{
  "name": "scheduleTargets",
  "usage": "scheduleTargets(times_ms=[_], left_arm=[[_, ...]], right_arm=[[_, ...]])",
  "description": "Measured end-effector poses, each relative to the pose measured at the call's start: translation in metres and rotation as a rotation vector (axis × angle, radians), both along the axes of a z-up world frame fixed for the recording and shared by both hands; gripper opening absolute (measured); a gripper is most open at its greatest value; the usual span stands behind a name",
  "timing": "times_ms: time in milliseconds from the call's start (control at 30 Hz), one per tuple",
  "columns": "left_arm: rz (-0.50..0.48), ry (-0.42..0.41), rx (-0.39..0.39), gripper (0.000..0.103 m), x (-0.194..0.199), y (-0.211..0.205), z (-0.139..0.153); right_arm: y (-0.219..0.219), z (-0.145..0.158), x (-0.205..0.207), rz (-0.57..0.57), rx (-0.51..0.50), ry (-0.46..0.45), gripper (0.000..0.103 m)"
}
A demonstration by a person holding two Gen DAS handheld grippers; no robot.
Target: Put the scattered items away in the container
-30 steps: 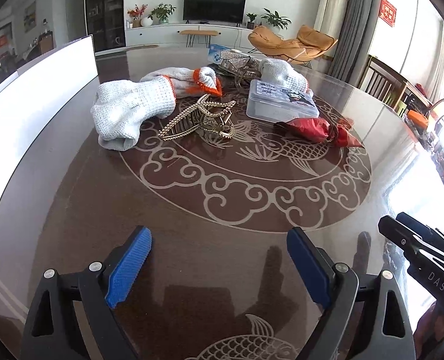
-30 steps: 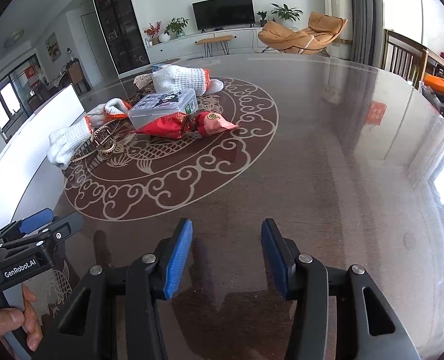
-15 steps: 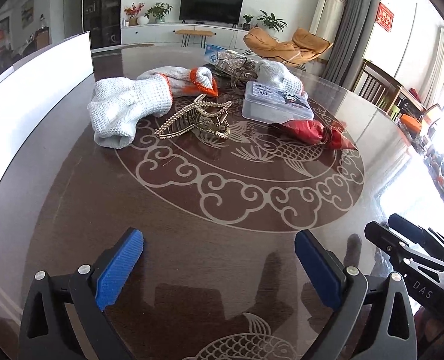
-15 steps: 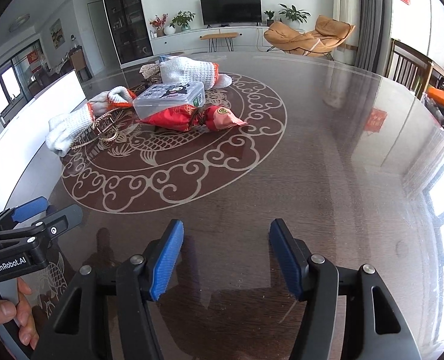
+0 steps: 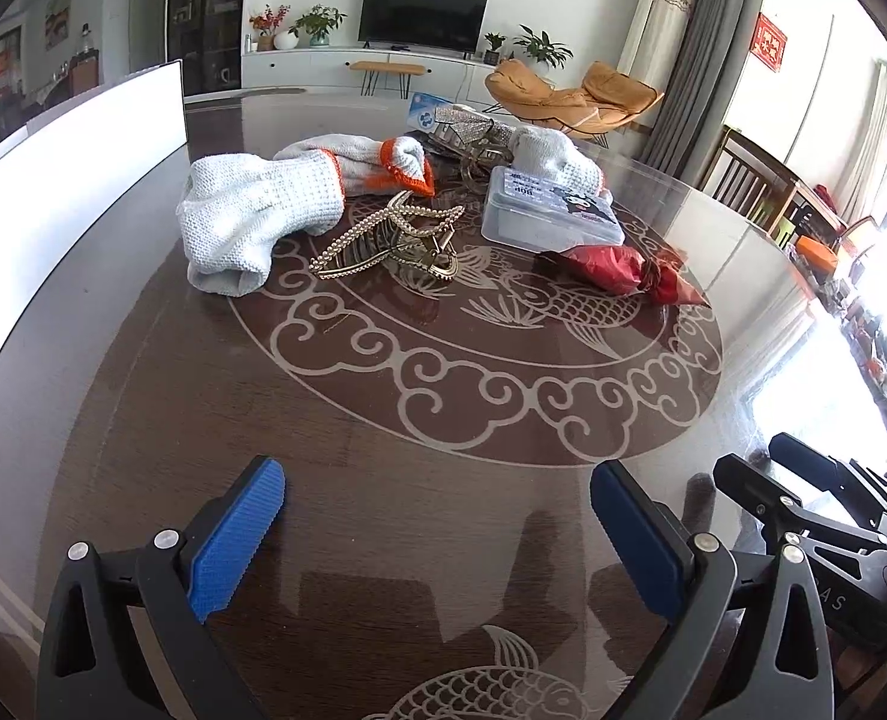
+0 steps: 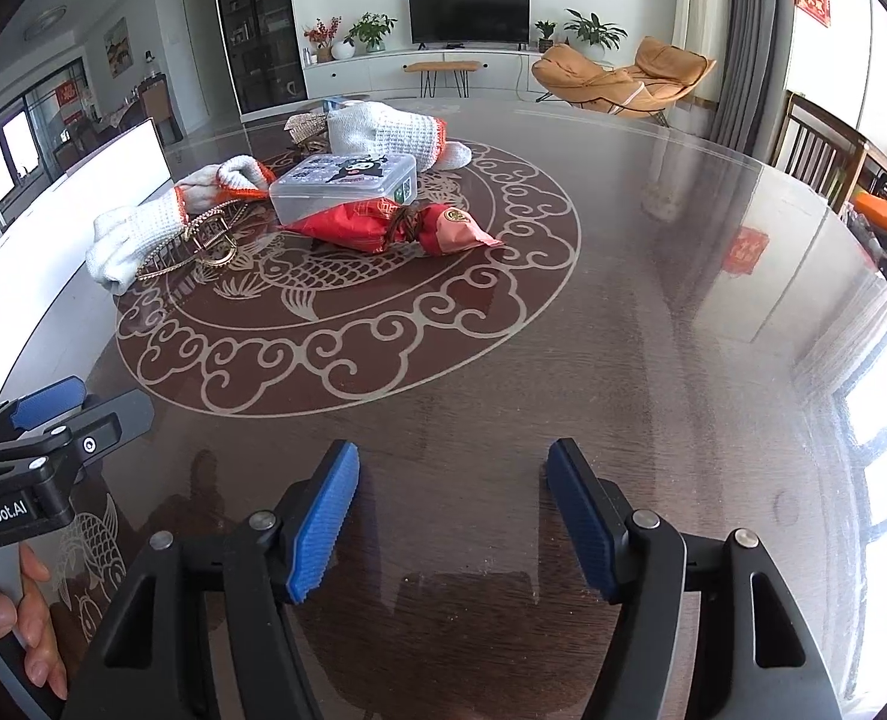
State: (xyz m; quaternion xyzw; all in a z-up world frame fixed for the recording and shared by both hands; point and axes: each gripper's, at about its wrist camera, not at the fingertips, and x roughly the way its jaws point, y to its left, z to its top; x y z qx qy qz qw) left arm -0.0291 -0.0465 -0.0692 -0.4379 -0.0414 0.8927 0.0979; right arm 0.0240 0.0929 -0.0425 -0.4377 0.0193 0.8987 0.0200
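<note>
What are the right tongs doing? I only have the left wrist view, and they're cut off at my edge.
Observer: The right tongs are opening with nothing between them, above bare table.
Operator: Is the red packet clear of the box on your side?
Observer: No. The packet lies right against the box, along its near side.
Operator: What is that white lump behind the box?
Observer: A glove. From here its orange cuff shows, at the right-hand end.
</note>
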Motion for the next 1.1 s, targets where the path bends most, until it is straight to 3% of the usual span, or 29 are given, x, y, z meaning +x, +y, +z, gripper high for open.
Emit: scheduleTargets(times_ms=[1100], left_arm=[[-0.003,-0.003,-0.022,0.103,-0.0001,0.0036,-0.0010]], right_arm=[[-0.0013,-0.0003,-0.0014,0.001,0.009,-0.003,0.067]])
